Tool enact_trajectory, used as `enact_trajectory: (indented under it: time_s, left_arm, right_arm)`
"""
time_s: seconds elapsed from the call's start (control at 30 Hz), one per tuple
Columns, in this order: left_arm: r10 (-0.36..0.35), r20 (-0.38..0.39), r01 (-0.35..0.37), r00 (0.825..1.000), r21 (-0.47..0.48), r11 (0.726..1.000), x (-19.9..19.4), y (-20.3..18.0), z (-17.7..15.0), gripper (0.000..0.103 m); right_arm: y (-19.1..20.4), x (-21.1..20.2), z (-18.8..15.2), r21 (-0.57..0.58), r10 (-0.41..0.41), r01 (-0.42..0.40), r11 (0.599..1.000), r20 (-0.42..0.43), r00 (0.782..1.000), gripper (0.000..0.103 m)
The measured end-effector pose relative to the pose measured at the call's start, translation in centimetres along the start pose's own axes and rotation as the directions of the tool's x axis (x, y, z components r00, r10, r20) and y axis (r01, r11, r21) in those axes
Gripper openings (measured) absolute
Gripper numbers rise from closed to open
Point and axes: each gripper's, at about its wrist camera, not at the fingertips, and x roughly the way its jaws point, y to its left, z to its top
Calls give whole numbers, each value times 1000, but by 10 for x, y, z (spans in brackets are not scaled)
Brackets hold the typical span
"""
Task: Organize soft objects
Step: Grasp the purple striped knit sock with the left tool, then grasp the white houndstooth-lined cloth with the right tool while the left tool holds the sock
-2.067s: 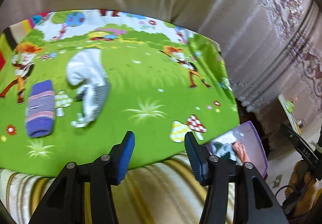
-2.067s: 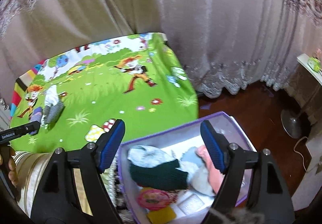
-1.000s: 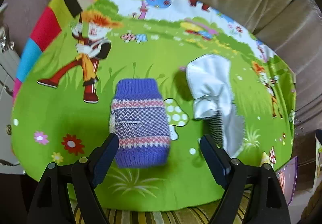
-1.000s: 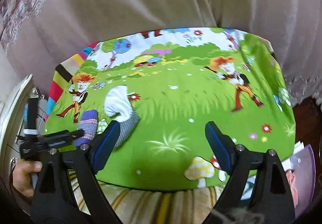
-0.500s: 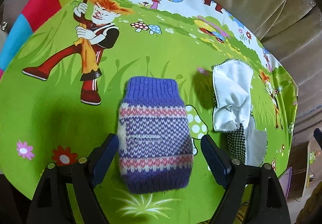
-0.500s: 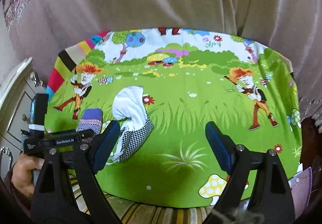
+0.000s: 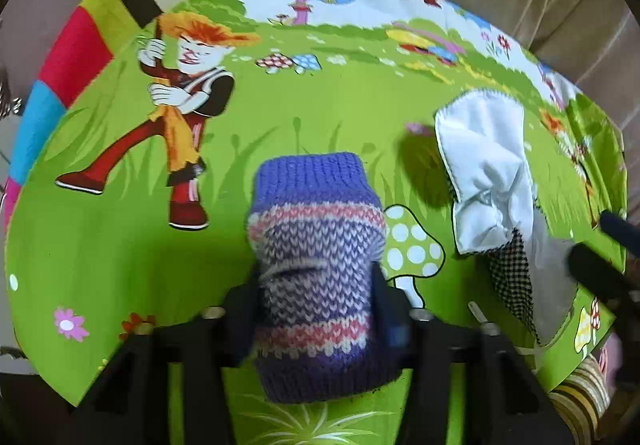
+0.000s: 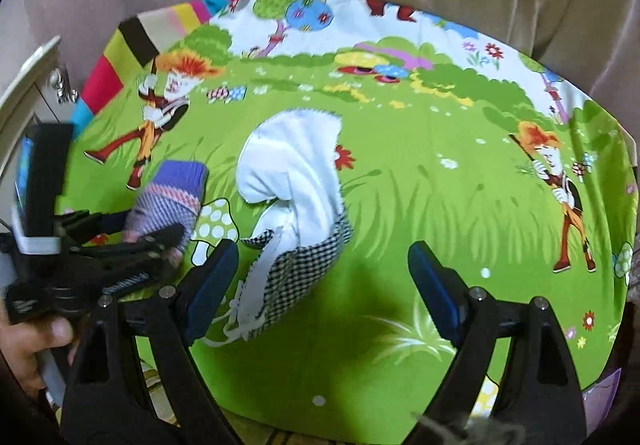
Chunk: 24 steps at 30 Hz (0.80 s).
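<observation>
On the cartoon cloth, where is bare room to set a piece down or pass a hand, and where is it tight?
Free: the wide grass stretch of the cartoon cloth between the white-and-checked garment and the far cartoon figure. Crowded: the left side, where the purple knitted piece sits in the closing left gripper, close beside the garment, with the open right gripper hovering over it.

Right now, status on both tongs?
Left tongs closing, purple knit piece bunched between pads. Right tongs open, above white-and-checked cloth. Nothing in the way.

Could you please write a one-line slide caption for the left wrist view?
Left gripper closing on a purple striped knitted pouch lying on a cartoon-print cloth, beside a white and checked fabric piece.
</observation>
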Motion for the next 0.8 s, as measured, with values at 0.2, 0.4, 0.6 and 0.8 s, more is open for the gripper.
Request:
enact_trajectory:
  time_s: [0.2,0.4,0.6,0.8]
  left_arm:
    - [-18,40,19,999,-13,1000,-8,3,-3,25]
    - [-22,71,25,997,-43,999,-15,7,-3,20]
    - [-27,106,35,994,-72,997,-21,13,-4,19]
    - [-26,139,36,990,-71,997,-27,12,-5,19]
  right_arm:
    - [14,20,5,-19,9,-9,1000,-15,1000,88]
    - [24,40,8,-38,8,-9,999,-38,999,88]
    - [24,53,8,-37,-3,1,999,-50,999,88]
    - [23,61,13,-35,-21,20,999,-42,999,78]
